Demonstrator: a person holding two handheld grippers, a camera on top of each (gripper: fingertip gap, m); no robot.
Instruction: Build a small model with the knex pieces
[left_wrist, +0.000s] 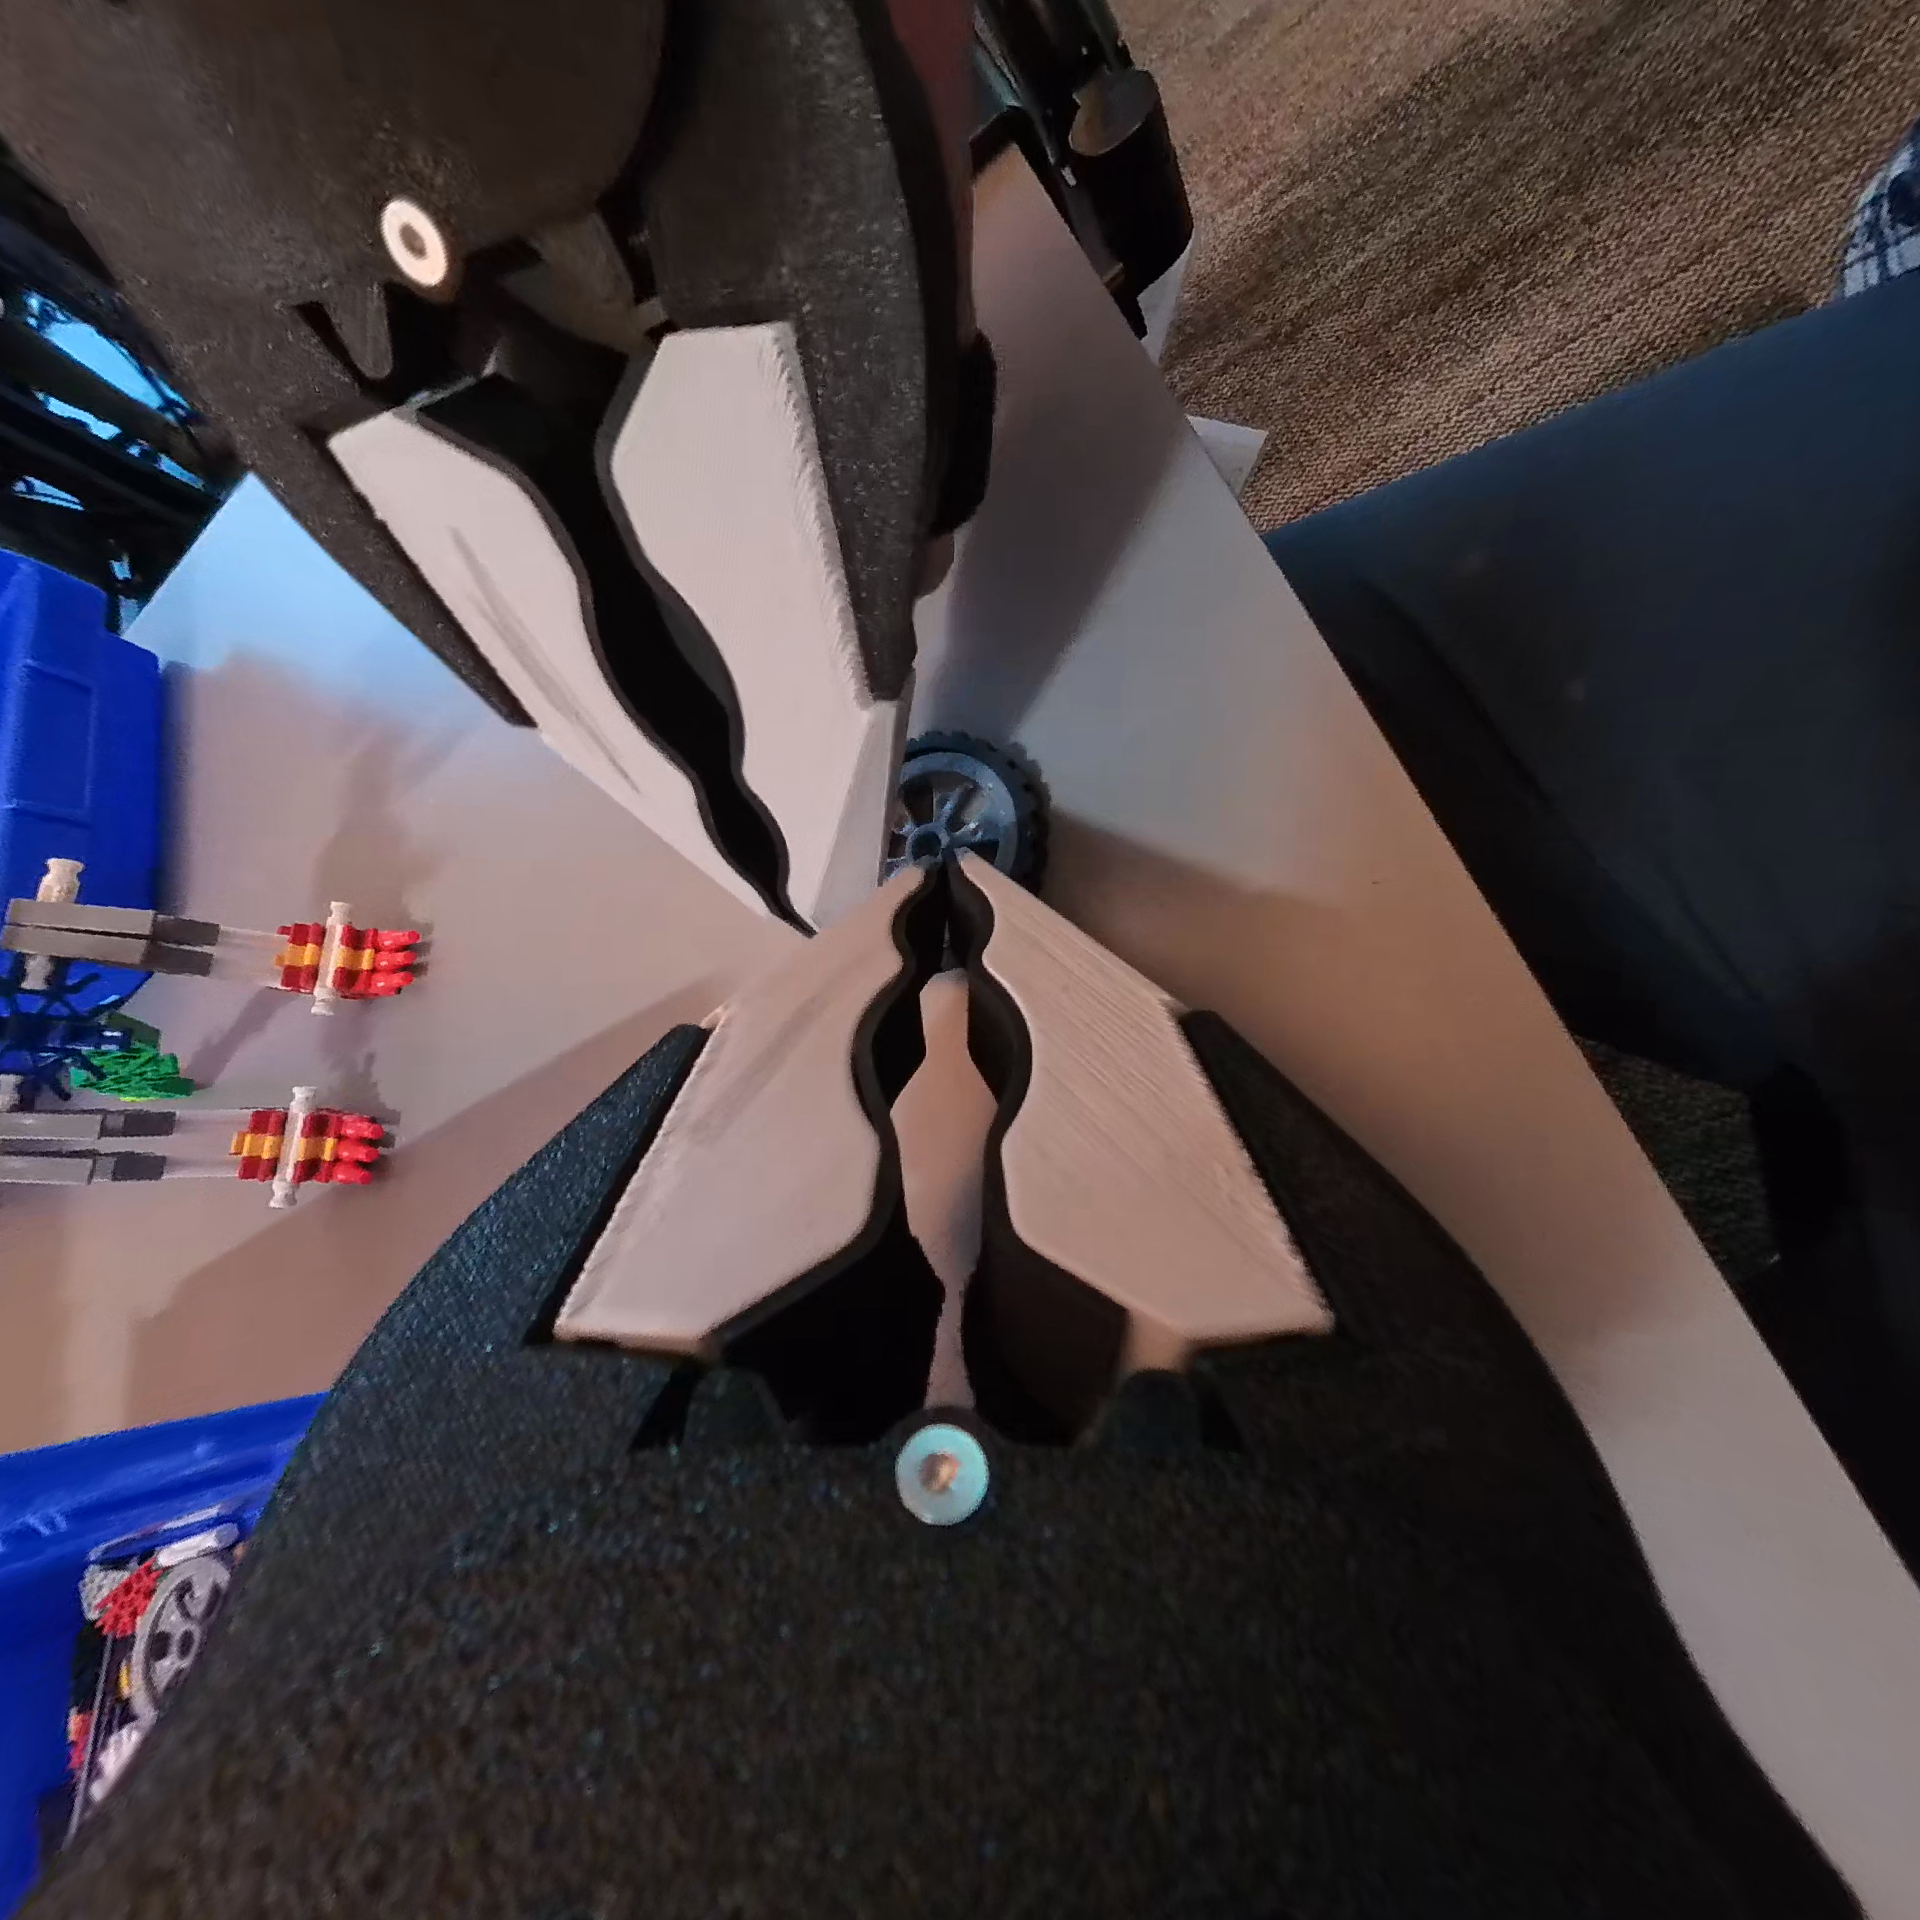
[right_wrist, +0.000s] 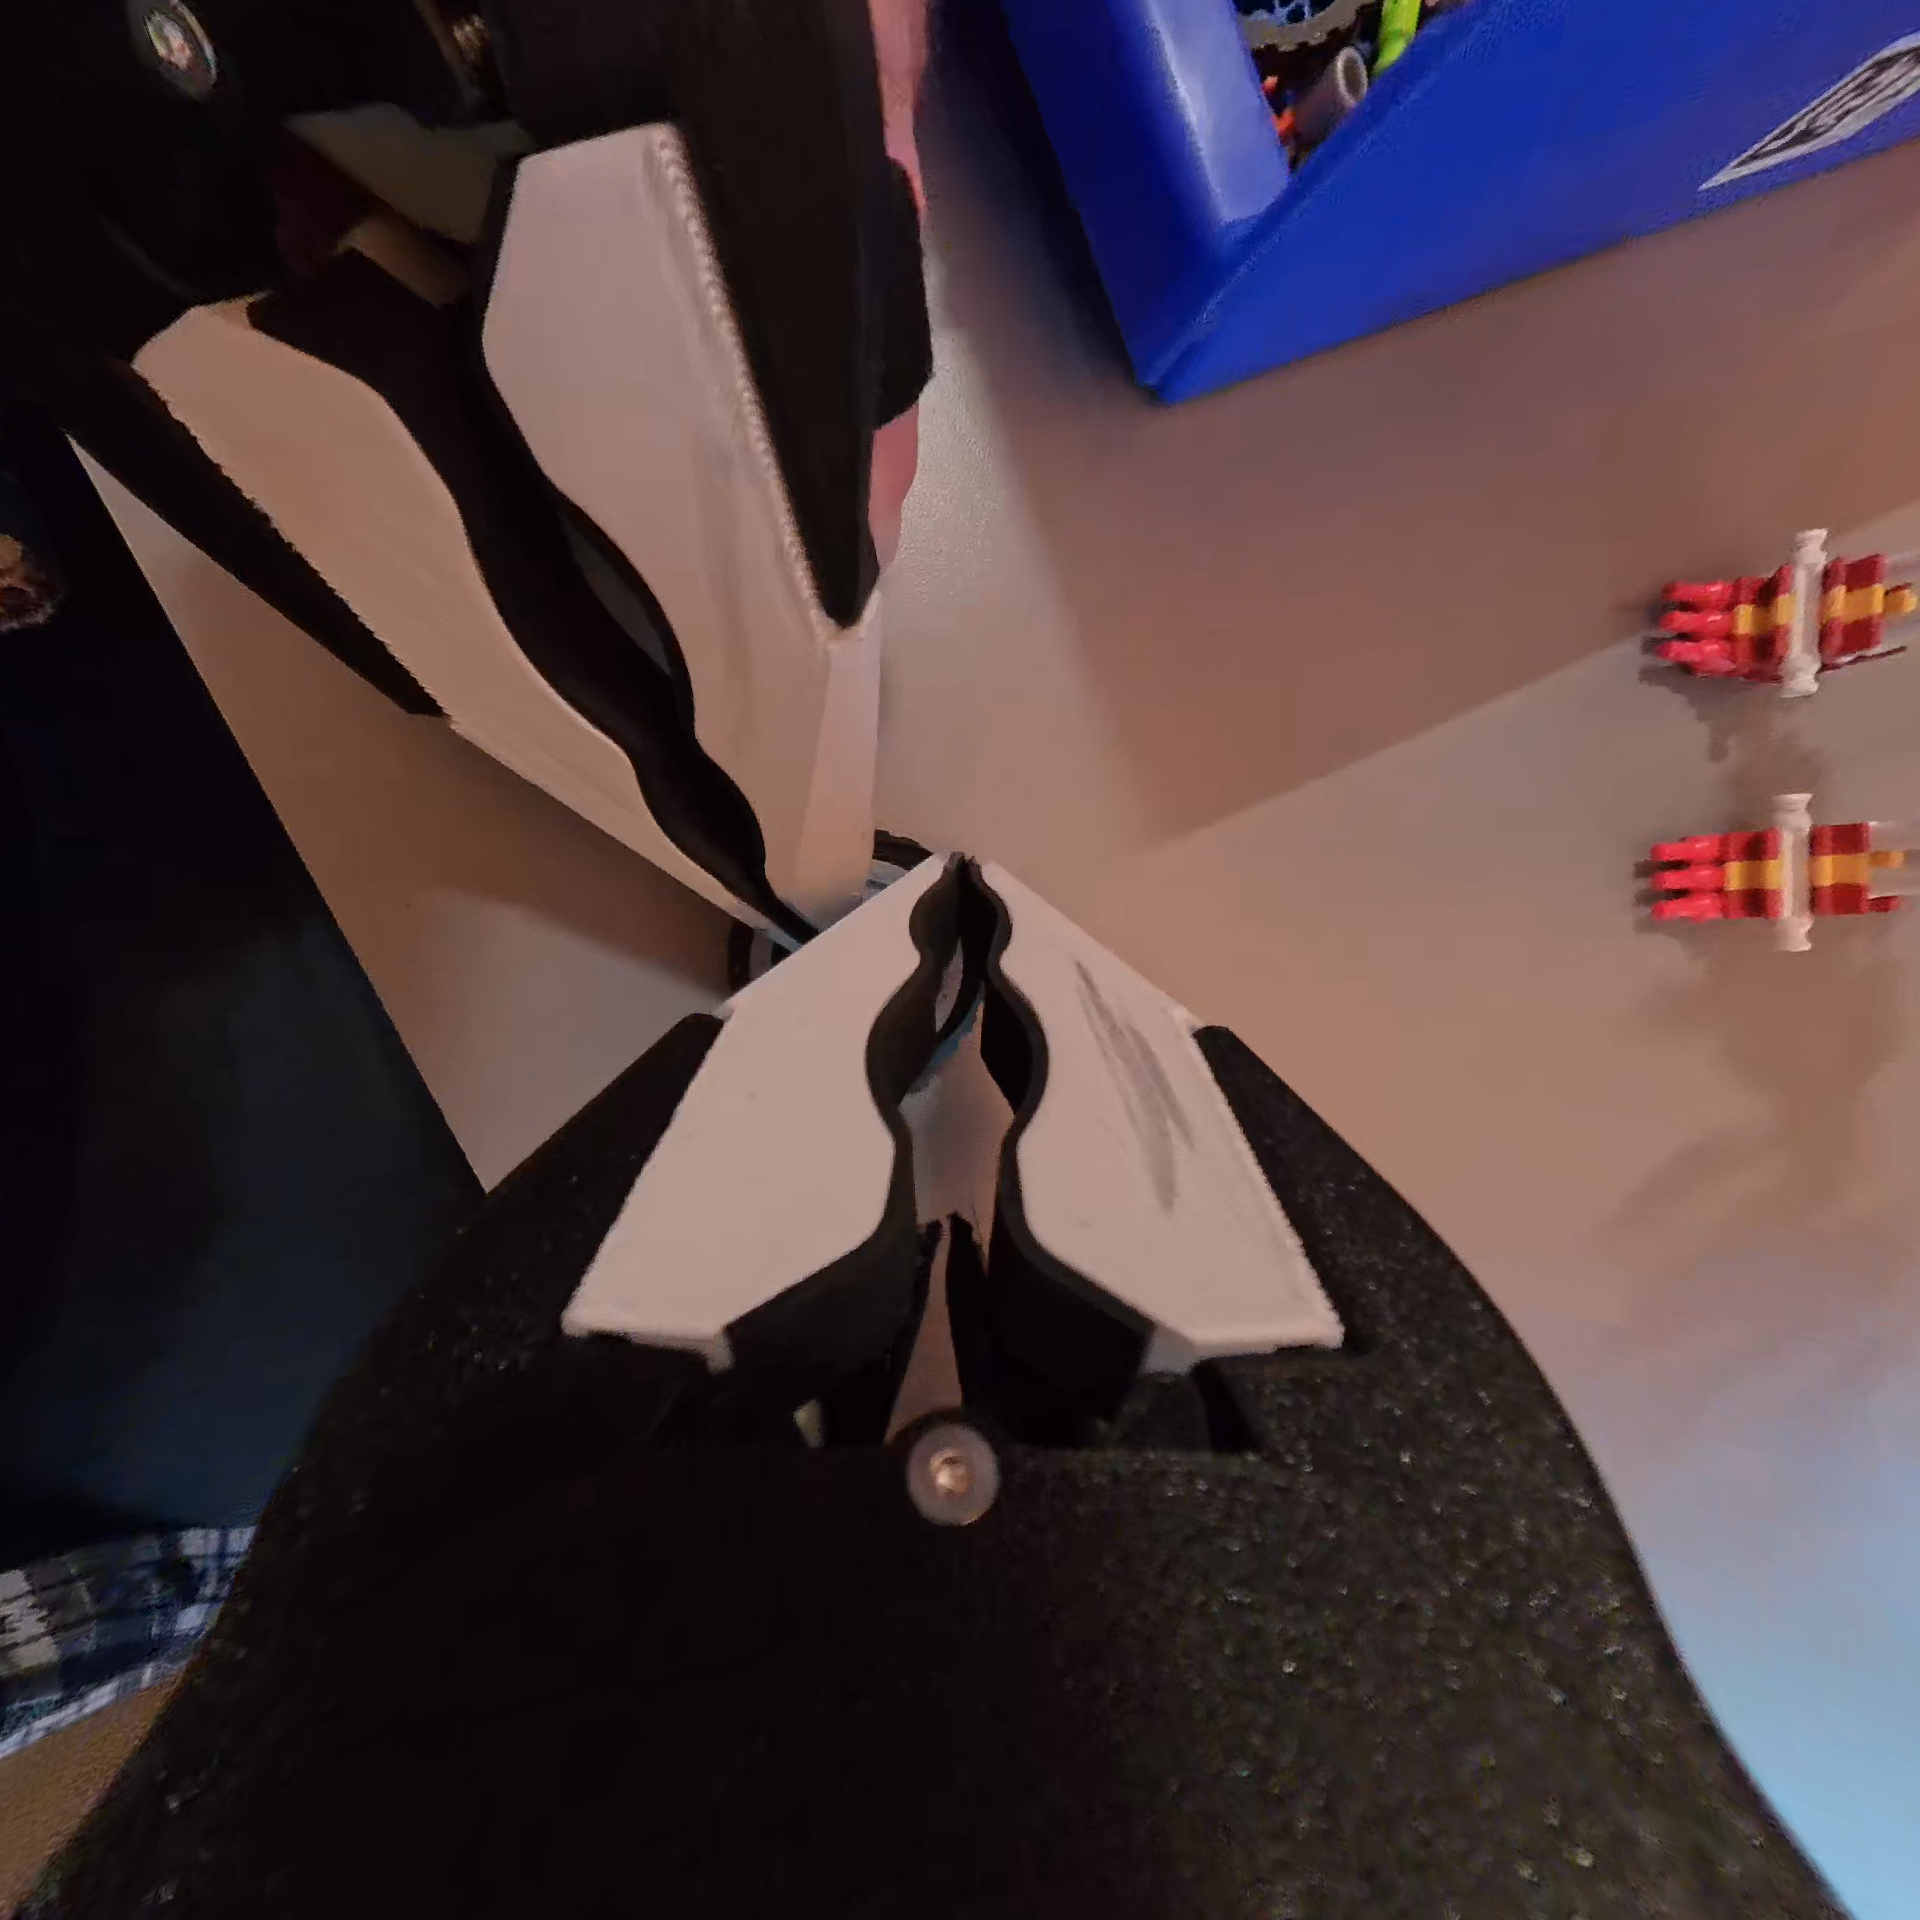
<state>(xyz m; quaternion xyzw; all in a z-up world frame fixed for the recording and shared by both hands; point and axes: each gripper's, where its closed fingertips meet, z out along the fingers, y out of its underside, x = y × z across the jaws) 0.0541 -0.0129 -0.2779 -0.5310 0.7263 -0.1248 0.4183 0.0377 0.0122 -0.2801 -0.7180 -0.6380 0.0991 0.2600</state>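
Left gripper: I see fingers together, tips pinching the black toy wheel's hub.
Right gripper: tips together beside it; grip unclear.
Table: red-yellow assemblies off sideways.

Bare table between blue bin and toy assemblies.

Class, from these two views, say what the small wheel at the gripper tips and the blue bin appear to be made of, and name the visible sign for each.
Wheel: likely a matte black rubber tyre, going by its knobbly tread, on a moulded dark plastic hub with thin spokes. Blue bin: probably smooth, slightly glossy plastic, judging by its even colour and soft sheen.
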